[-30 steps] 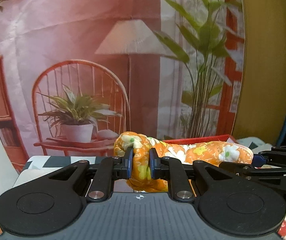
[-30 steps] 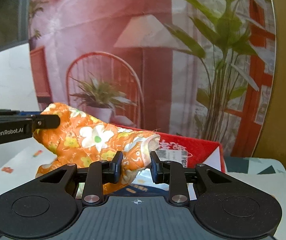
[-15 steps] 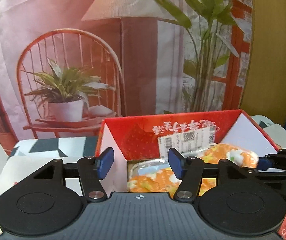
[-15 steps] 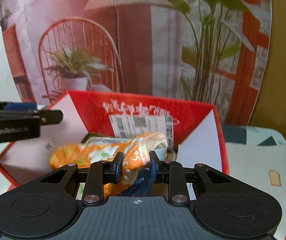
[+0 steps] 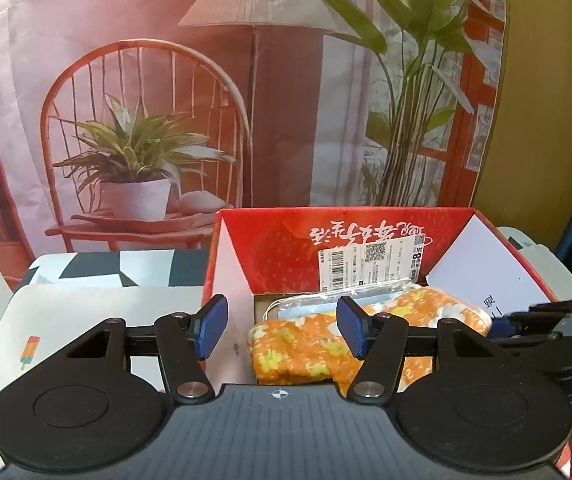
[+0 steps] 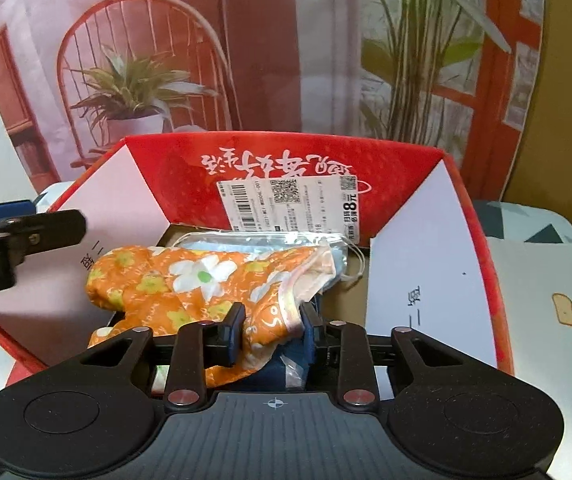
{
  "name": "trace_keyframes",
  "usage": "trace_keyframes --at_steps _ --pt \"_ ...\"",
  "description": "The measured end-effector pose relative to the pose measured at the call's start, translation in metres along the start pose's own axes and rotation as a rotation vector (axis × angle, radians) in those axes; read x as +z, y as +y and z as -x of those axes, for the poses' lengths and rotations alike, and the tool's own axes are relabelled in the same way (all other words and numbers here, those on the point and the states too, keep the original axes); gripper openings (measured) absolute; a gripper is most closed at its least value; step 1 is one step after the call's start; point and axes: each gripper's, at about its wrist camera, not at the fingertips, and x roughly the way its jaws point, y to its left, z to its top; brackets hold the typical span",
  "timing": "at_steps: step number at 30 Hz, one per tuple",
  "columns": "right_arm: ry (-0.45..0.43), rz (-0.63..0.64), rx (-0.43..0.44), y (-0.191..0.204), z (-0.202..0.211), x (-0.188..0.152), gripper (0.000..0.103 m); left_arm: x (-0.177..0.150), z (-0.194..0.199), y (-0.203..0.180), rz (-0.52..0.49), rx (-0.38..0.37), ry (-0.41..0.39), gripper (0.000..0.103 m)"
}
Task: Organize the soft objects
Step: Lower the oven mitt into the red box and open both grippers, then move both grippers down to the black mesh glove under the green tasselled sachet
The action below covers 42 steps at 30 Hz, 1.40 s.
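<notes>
An orange flowered cloth (image 5: 302, 350) (image 6: 190, 280) lies inside a red cardboard box (image 5: 286, 248) (image 6: 174, 176), on top of pale blue face masks (image 5: 326, 304) (image 6: 262, 242). My left gripper (image 5: 282, 330) is open and empty, just above the box's near left side. My right gripper (image 6: 272, 330) has its jaws slightly parted around the cloth's right end, which bunches between the fingers. A dark blue item (image 6: 282, 354) lies under that end.
The box stands on a white patterned tablecloth (image 5: 66, 320) (image 6: 546, 300). A printed backdrop (image 5: 146, 120) of a chair, plants and a lamp hangs right behind the box. The box flaps (image 6: 418, 264) stand open at both sides.
Both grippers lowered the cloth into the box. My left gripper let go of it and opened wide. My right gripper's jaws have widened a little around the cloth's end.
</notes>
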Motion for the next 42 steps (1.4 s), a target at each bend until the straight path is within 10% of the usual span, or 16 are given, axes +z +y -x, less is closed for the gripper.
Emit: trace_keyframes --at_steps 14,42 --pt "-0.057 0.084 -0.037 0.008 0.048 0.004 0.102 -0.008 0.042 -0.005 -0.071 0.044 -0.026 0.099" --pt "-0.117 0.083 0.047 0.034 0.123 -0.063 0.103 -0.078 0.115 0.01 -0.038 0.078 0.001 0.103"
